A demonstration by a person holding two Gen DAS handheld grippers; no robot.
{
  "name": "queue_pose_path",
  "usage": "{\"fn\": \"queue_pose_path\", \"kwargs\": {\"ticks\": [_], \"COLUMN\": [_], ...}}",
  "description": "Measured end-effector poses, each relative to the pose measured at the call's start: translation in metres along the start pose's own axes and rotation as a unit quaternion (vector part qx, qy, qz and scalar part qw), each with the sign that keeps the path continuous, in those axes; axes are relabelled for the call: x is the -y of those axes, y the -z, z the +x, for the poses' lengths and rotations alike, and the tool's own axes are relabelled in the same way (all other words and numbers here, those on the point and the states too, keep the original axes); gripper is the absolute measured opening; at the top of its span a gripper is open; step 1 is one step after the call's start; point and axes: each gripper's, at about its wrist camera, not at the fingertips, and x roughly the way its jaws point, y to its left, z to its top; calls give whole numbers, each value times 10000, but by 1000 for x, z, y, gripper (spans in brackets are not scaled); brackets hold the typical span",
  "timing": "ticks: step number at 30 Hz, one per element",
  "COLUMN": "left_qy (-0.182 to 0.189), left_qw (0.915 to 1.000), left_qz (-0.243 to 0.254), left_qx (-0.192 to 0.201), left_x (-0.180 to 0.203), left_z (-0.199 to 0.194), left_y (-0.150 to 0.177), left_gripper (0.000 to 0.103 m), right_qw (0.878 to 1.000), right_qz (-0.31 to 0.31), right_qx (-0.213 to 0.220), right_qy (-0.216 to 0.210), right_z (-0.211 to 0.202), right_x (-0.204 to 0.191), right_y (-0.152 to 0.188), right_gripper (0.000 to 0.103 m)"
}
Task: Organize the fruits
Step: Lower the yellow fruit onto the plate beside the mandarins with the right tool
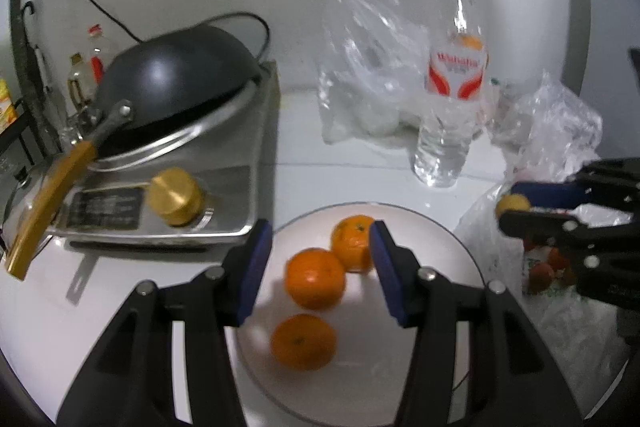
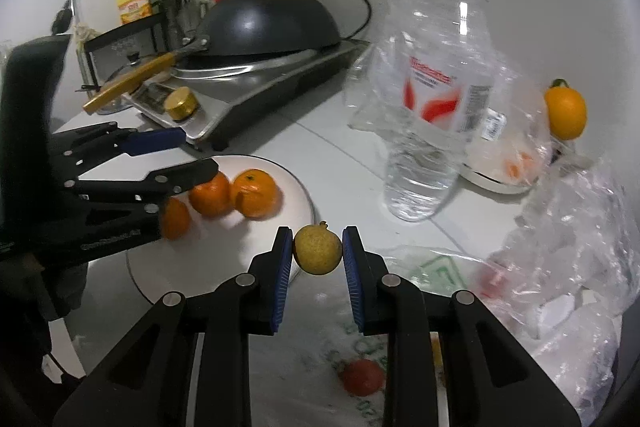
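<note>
White plate [image 1: 452, 247] holds three oranges [image 1: 315, 277]; left gripper [image 1: 318, 269] hovers above them, jaws wide and empty; right gripper [image 2: 318, 254] pinches a small yellow fruit [image 2: 317, 249] beside the rim, likely mid-transfer; next, carry it over and release.

In the right wrist view, the left hand-held gripper [image 2: 200, 155] is covering part of the nearest orange [image 2: 175, 219]. Crumpled plastic bags [image 2: 568, 247] are blurring the red fruit [image 2: 362, 377] beneath them. The plate [image 1: 448, 239] is running off the left wrist view's bottom edge.
</note>
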Motion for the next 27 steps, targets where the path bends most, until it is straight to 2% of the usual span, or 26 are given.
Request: {"fn": "queue_pose_path", "kwargs": {"ticks": [4, 10, 15, 27], "left_qy": [2, -121, -133, -9], "left_qw": [9993, 9983, 9971, 9975], "left_qz": [-286, -530, -725, -702], "left_qx": [237, 218, 199, 37], "left_x": [-22, -49, -67, -74], "left_z": [-21, -28, -29, -16], "left_y": [11, 25, 36, 48], "left_gripper": [52, 52, 52, 52], "right_qw": [9999, 9994, 9988, 9961], "right_qz": [-61, -233, -303, -458], "right_qx": [-95, -198, -369, -714], "right_qy": [-35, -133, -46, 253], "right_z": [14, 29, 48, 77], "right_x": [-10, -29, -38, -50], "right_y": [-6, -15, -18, -14], "right_gripper": [28, 28, 28, 28]}}
